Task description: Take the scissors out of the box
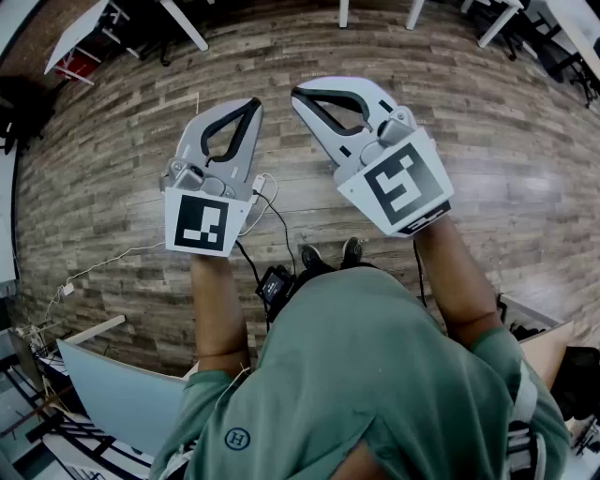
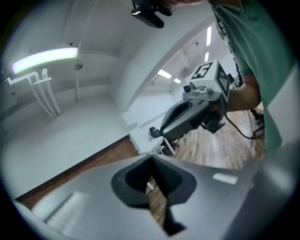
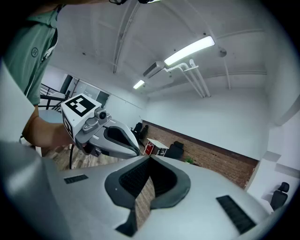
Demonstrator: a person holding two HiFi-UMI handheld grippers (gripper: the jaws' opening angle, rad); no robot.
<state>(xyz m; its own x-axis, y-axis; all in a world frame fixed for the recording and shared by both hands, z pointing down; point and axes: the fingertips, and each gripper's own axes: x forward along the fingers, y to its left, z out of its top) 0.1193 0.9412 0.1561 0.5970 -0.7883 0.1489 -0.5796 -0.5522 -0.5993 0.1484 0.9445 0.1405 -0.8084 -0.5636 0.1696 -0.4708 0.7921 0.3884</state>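
**Scissors? Box? Nowhere in any view yet**

Biggest thing going is the wood plank floor (image 1: 487, 159), which fills the whole upper half of the head view. Below that, the person's green shirt (image 1: 375, 375) takes up the bottom middle. Bits of white counter (image 1: 84, 28) poke in at the upper left corner and along the top edge, but I can't make out anything on them.

Both arms are stretched out in front over bare floor. The left gripper (image 1: 254, 105) sits just left of centre and the right gripper (image 1: 297, 93) just right of centre. They're side by side, close but not touching, with the tips leaning in toward each other near the top middle of the frame. Each gripper's own view shows its jaws meeting at the tip with nothing between them, only a sliver of floor showing through the loop. So both are closed and empty.

The key bit is where the scissors lie, and I honestly can't say. No box or scissors show up in any view. The two gripper views look up at white walls, ceiling lights and a brick strip, not down at any surface. That means I can't call the direction, the long axis or the nearer hand. My guess is the person has to turn to find the box first.

Small stuff: shoes (image 1: 328, 255) and a black cable (image 1: 272, 220) in the middle of the frame.
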